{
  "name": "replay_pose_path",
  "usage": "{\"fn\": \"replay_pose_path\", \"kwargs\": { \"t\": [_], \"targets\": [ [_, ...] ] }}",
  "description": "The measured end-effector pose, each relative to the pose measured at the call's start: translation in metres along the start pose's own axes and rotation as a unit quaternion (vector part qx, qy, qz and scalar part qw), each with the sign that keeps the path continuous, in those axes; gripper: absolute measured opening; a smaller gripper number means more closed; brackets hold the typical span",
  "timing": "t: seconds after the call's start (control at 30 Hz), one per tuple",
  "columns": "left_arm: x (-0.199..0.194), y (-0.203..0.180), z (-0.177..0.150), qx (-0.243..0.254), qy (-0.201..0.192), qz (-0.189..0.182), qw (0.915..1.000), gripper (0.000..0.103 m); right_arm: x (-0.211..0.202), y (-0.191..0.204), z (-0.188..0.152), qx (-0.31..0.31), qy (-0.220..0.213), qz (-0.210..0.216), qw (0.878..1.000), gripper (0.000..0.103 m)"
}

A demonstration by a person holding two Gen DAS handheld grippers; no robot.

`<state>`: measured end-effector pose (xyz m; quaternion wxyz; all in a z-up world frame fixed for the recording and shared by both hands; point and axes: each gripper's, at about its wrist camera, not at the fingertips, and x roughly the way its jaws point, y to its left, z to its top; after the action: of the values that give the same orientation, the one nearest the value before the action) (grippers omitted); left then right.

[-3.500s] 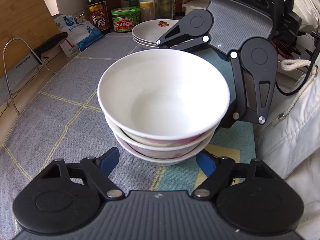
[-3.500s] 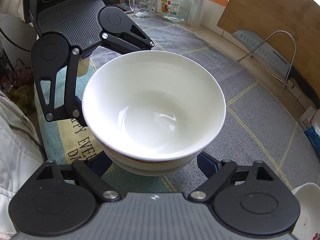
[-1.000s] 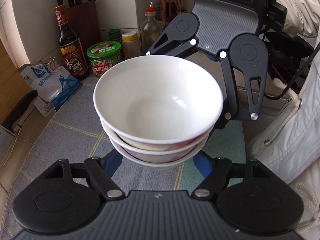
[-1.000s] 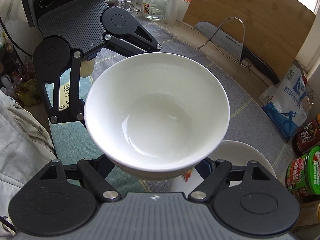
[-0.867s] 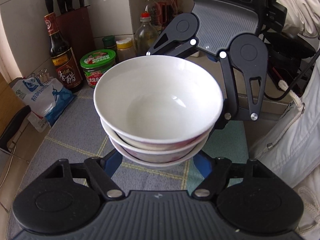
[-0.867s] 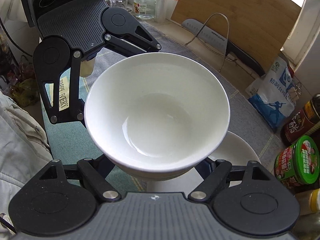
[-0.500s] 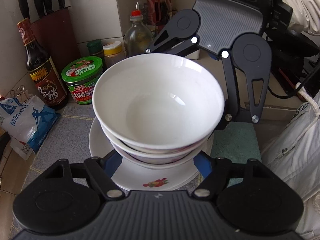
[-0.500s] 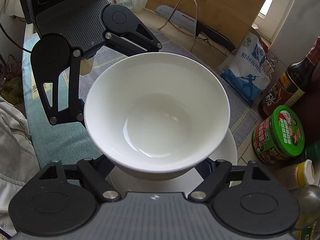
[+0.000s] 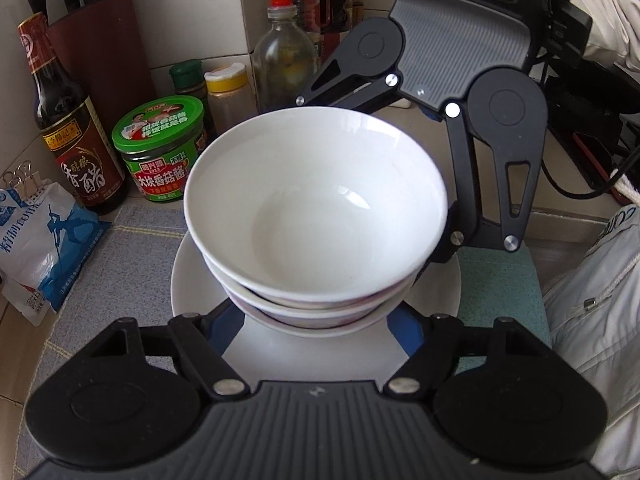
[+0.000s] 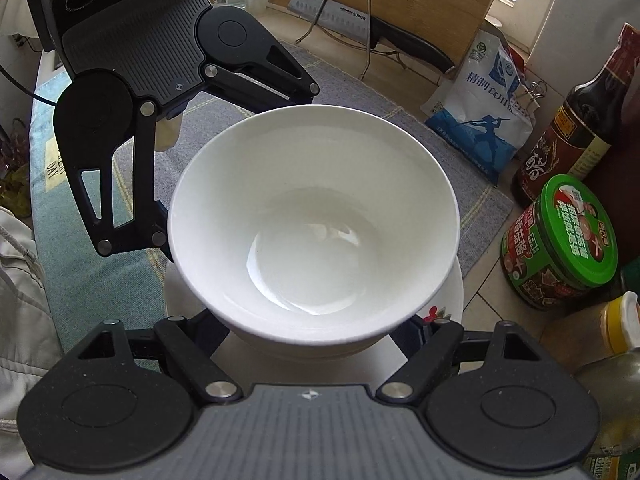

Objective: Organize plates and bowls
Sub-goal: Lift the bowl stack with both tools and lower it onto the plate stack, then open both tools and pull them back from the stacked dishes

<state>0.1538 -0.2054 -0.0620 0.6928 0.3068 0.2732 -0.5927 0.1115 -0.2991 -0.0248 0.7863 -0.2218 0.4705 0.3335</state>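
Note:
A stack of three white bowls [image 9: 316,216] is held between my two grippers, one on each side. My left gripper [image 9: 316,320] has its blue-padded fingers closed against the lowest bowl from the near side. My right gripper [image 10: 316,332] clasps the same stack [image 10: 312,224] from the opposite side and shows in the left wrist view [image 9: 472,128]. The stack hangs just over a pile of white plates [image 9: 192,280], also in the right wrist view [image 10: 452,300]. Whether the lowest bowl touches the plates is hidden.
A green-lidded jar [image 9: 160,148], a dark sauce bottle [image 9: 76,140], an oil bottle [image 9: 284,60], a yellow-capped shaker [image 9: 228,96] and a knife block [image 9: 104,40] crowd the back. A salt bag [image 9: 36,240] lies left. A cleaver [image 10: 360,28] and cutting board [image 10: 400,0] stand behind.
Both grippers have carried the bowl stack across the grey mat toward the back corner and brought it over the plates, lower than half a second ago.

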Motion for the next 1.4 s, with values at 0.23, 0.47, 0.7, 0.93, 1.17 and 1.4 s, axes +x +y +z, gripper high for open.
{"fn": "replay_pose_path", "kwargs": {
  "t": [0.23,0.47,0.7,0.93,1.17,1.4],
  "targets": [
    [-0.001,-0.003,-0.003,-0.010,-0.012,0.014,0.9998,0.080,-0.001,-0.001,-0.003,0.007,-0.012,-0.003,1.000,0.097],
    [-0.028,-0.009,-0.019,-0.041,-0.056,0.048,0.9965,0.095,-0.008,0.008,-0.005,0.030,-0.007,-0.042,0.999,0.103],
    [-0.083,-0.037,-0.040,-0.036,-0.130,0.186,0.9732,0.102,-0.039,0.052,0.005,0.107,-0.025,-0.129,0.986,0.103],
    [-0.130,-0.049,-0.048,-0.151,-0.155,0.221,0.9511,0.102,-0.062,0.099,0.021,0.291,-0.048,-0.241,0.925,0.103],
    [-0.155,-0.047,-0.046,-0.284,-0.092,0.236,0.9248,0.102,-0.072,0.135,0.018,0.473,-0.049,-0.351,0.807,0.103],
    [-0.164,-0.060,-0.044,-0.280,-0.093,0.231,0.9271,0.102,-0.090,0.172,0.021,0.495,-0.099,-0.374,0.778,0.103]
  ]
}}
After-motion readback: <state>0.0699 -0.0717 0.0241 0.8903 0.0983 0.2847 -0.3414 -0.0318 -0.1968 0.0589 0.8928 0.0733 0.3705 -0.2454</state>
